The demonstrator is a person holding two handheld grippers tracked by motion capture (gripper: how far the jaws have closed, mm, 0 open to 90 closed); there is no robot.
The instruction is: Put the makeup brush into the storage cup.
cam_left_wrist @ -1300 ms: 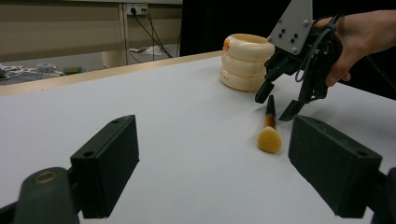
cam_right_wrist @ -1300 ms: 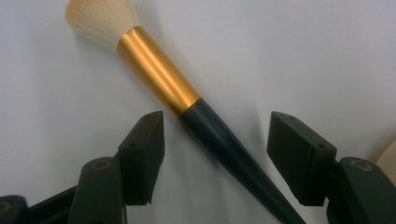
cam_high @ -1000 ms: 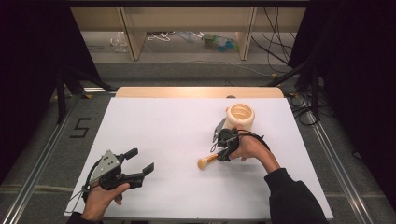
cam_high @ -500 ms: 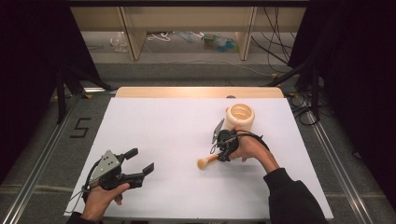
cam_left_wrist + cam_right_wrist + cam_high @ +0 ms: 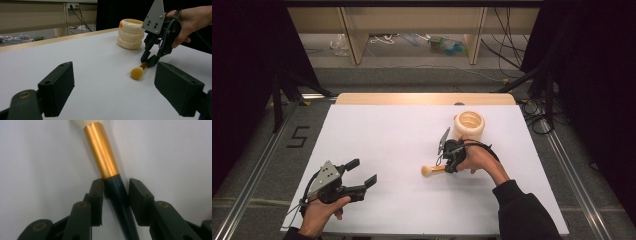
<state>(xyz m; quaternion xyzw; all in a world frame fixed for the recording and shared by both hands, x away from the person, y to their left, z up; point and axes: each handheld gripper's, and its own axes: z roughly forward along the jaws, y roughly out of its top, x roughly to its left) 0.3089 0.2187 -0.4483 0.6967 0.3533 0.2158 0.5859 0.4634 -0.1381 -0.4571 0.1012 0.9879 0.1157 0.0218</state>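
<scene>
A makeup brush (image 5: 432,170) with a tan head, a gold ferrule (image 5: 101,152) and a dark handle lies flat on the white table (image 5: 387,130). My right gripper (image 5: 447,166) points down at it, jaws standing close on either side of the dark handle, with a thin gap showing on the right side in the right gripper view (image 5: 115,182). The left gripper view shows the brush (image 5: 137,73) and the right gripper (image 5: 149,60) from across the table. My left gripper (image 5: 363,172) rests low at the front left, open wide and empty (image 5: 113,82).
A cream stack of rings (image 5: 469,125) stands just behind the right hand, towards the table's far right (image 5: 131,33). A wooden strip (image 5: 422,98) edges the far side. Metal rails and cables run along the floor on both sides.
</scene>
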